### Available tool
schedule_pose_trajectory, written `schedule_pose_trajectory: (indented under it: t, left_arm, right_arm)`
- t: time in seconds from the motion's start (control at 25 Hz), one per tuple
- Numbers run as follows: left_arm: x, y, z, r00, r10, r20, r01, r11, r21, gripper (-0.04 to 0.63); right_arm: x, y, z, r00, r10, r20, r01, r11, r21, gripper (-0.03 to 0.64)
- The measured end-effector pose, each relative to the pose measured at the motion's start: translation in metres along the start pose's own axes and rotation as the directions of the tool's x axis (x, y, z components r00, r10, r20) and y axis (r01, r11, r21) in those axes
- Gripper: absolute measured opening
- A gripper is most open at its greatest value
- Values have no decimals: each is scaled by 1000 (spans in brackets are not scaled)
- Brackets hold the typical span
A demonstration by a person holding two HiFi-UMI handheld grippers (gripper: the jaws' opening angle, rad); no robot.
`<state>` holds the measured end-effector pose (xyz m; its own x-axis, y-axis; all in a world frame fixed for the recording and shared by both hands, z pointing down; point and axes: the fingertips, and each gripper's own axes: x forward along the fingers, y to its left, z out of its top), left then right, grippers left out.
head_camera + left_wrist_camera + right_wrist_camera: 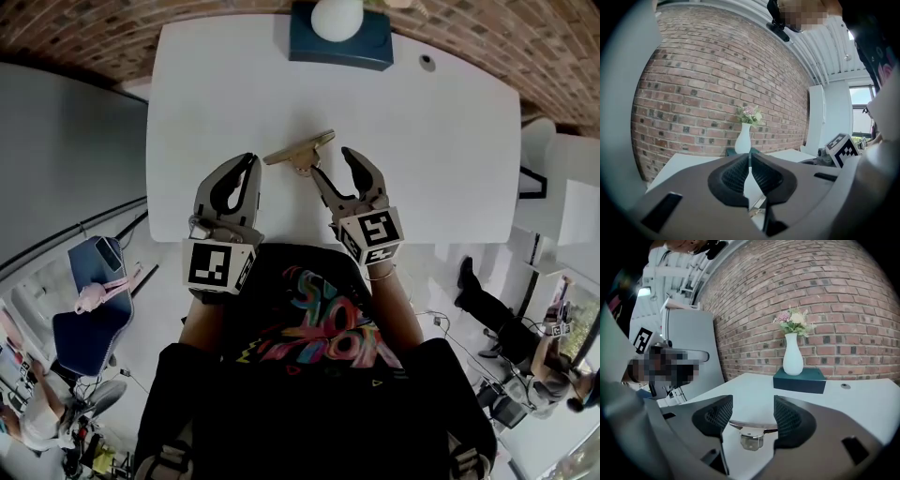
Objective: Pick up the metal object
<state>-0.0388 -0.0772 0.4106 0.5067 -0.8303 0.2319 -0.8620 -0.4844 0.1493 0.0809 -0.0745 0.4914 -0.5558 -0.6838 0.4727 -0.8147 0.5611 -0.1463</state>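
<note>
Metal object (300, 150): lies on the white surface (422, 141), just ahead of the right tongs (330, 161) and seen through their gap.
Right tongs: pads spread apart, gripping nothing.
Left tongs (250, 159): pads pressed together, empty, left of the object.
Far edge: white vase (336, 17) on a blue box (361, 49).

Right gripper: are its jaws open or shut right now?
Open. The right gripper shows its pads well apart, with the metal object seen through the gap between them.

Two tools (249, 161) (334, 165), one metal object (300, 150), one vase (337, 17), one box (319, 52), one table (234, 94).
</note>
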Motion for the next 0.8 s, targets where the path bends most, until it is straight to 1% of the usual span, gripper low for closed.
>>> schedule_pose_trajectory:
  t: [0.08,0.16,0.32,0.6,0.72,0.8]
  left_arm:
    - [2,-2,-6,1000,-5,-10,5,1000,-5,35]
    - [3,-3,-10,1000,-9,-17,8,1000,-12,35]
    - [4,-5,-20,999,-15,-28,14,1000,-25,35]
    - [1,-5,-36,998,-22,-54,20,999,-50,35]
    - [0,-5,-41,998,-24,-64,20,998,-55,35]
    - [3,-5,-43,997,-25,-69,21,998,-57,35]
  right_arm:
    - [7,1,-6,1000,11,24,-11,1000,9,278]
    - [15,2,-16,1000,17,25,-17,1000,13,289]
    - [27,0,-45,1000,3,-25,-2,1000,12,307]
    - [50,7,-72,997,-24,-69,23,1000,-15,319]
    - [57,5,-87,992,-47,-121,43,999,-30,332]
    - [63,3,-92,989,-50,-141,48,999,-22,341]
